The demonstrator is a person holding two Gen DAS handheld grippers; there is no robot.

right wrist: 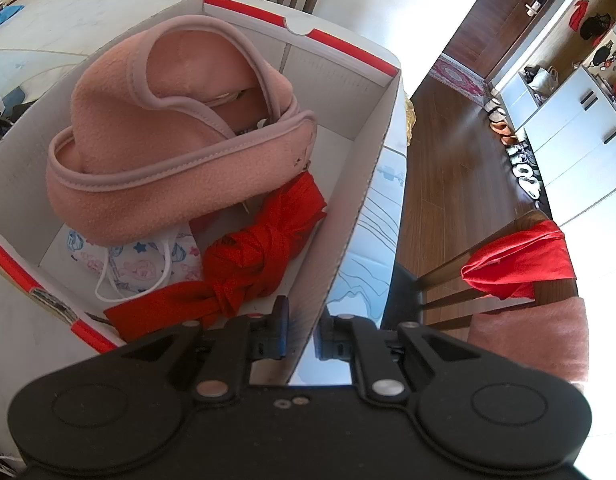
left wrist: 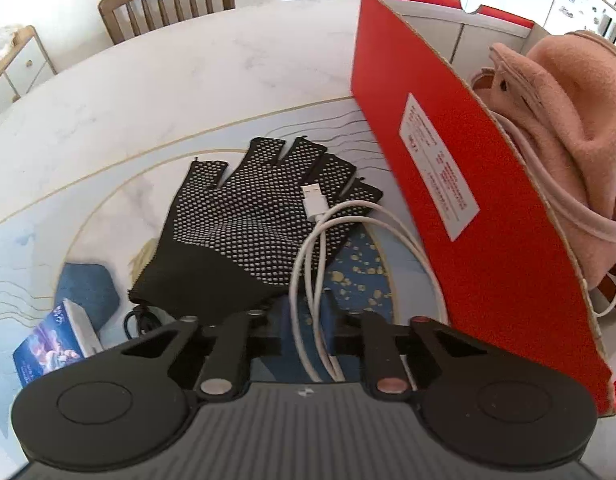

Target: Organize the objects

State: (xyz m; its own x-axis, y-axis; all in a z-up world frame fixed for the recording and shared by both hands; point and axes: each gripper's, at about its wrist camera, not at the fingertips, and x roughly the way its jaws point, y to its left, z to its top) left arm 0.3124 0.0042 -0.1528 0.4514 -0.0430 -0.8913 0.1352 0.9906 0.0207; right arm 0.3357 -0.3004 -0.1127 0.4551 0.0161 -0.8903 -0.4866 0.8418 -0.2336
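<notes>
Between my left gripper's (left wrist: 305, 312) fingers runs the white USB cable (left wrist: 308, 264), and the pads are pinched in on its looped strands. Just ahead of those fingers the cable crosses a black dotted fingerless glove (left wrist: 243, 220), its plug resting on the glove's knuckles. Off to the right of the fingers stands the red wall of the cardboard box (left wrist: 468, 184), with a pink fleece hat (left wrist: 568, 128) showing over the rim. Left of the fingers sit a small printed carton (left wrist: 55, 344) and a coil of black cord (left wrist: 141, 320).

My right gripper (right wrist: 301, 334) is clamped on the box's near wall (right wrist: 348, 220), one finger inside, one outside. Beyond the inside finger lie a knotted red cloth (right wrist: 247, 256), a patterned face mask (right wrist: 147, 260) and the pink hat (right wrist: 167, 140).
</notes>
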